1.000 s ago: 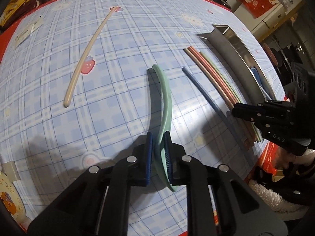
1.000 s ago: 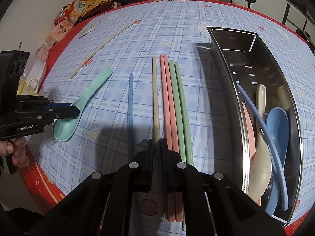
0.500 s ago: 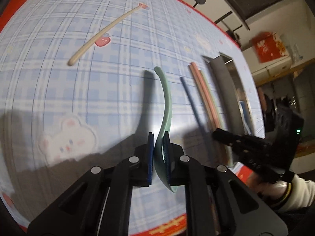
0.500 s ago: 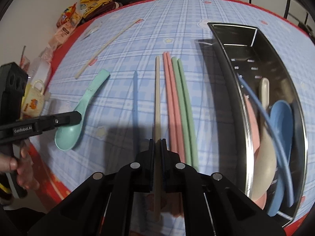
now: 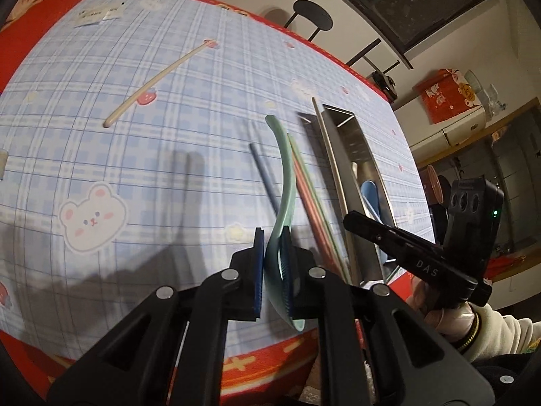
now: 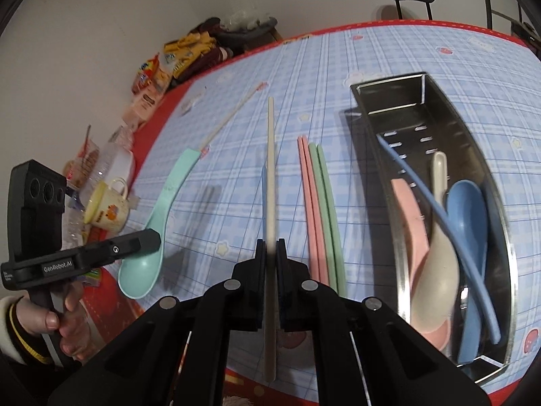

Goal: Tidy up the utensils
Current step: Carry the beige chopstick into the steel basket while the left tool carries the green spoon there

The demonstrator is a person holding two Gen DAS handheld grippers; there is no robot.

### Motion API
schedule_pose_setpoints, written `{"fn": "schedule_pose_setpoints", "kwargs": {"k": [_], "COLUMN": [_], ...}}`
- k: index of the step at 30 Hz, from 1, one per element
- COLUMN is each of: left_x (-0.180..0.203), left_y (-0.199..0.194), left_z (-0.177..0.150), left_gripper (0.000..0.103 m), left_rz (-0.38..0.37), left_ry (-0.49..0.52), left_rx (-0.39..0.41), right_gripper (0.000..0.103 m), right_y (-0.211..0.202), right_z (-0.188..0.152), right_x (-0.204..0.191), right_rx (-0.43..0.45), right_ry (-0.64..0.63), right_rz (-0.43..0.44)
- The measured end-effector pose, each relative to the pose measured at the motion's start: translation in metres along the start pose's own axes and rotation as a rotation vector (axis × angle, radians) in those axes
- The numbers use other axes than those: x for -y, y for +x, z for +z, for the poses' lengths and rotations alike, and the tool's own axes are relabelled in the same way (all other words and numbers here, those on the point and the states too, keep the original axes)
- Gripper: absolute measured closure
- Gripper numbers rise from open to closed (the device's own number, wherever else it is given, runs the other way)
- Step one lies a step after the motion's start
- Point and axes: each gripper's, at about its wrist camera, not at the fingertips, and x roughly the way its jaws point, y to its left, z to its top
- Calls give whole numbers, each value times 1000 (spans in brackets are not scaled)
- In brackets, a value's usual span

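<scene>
Left hand-held gripper (image 5: 272, 267) clamps green spoon (image 5: 285, 182); right hand-held gripper (image 6: 269, 264) clamps beige chopstick (image 6: 270, 182)

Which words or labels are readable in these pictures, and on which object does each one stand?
"GenRobot.AI": on the side of the left gripper, seen from the right wrist.
"DAS": on the side of the right gripper, seen from the left wrist.
Snack packets, paper slip, yellow cup: print too blurred to read.

Ahead of the right hand-held gripper (image 6: 269, 253), bare tabletop (image 6: 236, 176) runs free. Just right of it the pink and green chopsticks (image 6: 319, 209) lie, then the steel tray (image 6: 389, 101), its near half crowded with spoons. To its left the left hand-held gripper (image 6: 148, 242) blocks passage, snack packets (image 6: 169, 64) beyond.
</scene>
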Motion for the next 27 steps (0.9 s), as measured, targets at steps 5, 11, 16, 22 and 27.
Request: {"fn": "schedule_pose_setpoints", "kwargs": {"k": [5,11,16,22,27], "left_x": [20,54,85,120,140], "left_y": [3,16,34,59,80], "left_z": [-10,-19,-19,-18,-20], "left_gripper": [90,90,90,90,90], "left_rz": [12,6,-2,-4,8], "left_ry": [-3,18,31,27,9], "left_rx": [6,3,-13,-33,-28], "right_gripper": [96,96,96,96,96], "right_y": [-20,-48,-67,-83,-85], "right_z": [-3,-8,-8,-5,-1], "right_x": [16,41,65,94,111], "right_rx": [24,49,65,67,38], "right_ry": [10,17,25,40,35], "right_rz": [14,7,-3,-7,-2]}}
